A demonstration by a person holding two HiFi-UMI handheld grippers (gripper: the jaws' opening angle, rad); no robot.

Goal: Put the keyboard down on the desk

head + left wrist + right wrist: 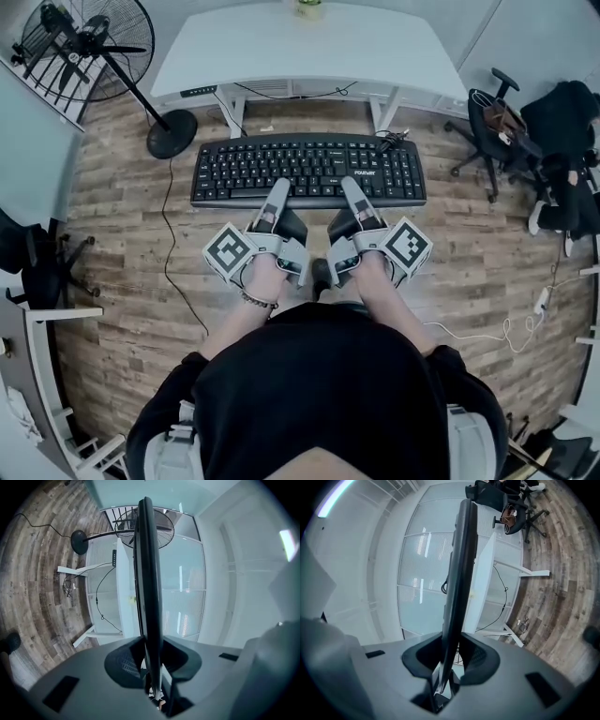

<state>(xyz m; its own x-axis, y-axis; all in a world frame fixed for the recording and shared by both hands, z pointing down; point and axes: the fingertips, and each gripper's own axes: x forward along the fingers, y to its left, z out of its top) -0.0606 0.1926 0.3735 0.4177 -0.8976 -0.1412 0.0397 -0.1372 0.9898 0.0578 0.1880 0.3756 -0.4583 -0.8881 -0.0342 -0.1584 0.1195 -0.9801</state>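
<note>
Keyboard, black plastic, long and flat, full of small square keys with white letters, keys facing up. Up in the air over the floor, just in front of the table, not on it yet. Held by its near long edge at two spots, side by side near the middle.

Left tool, grey and smooth, clenched on the thin near edge of the keyboard. In the left gripper view, only a thin dark strip seen edge-on, squeezed between two dark, bumpy pads. Right tool, same grey, clenched on the same edge just to the right. Same thin dark strip between its pads in the right gripper view. White cube with black square marks on the left tool, one more like it on the right tool. Left hand and right hand wrapped round the handles, a beaded bracelet on the left wrist.

Table: white, smooth top, curved front edge, white legs.

Floor: wood planks, brown and grey, rough-looking grain.

Fan left of the table: round wire cage, slanted pole, round black base. Black office chair on wheels at the right. Thin black cable curling over the floor at the left.
</note>
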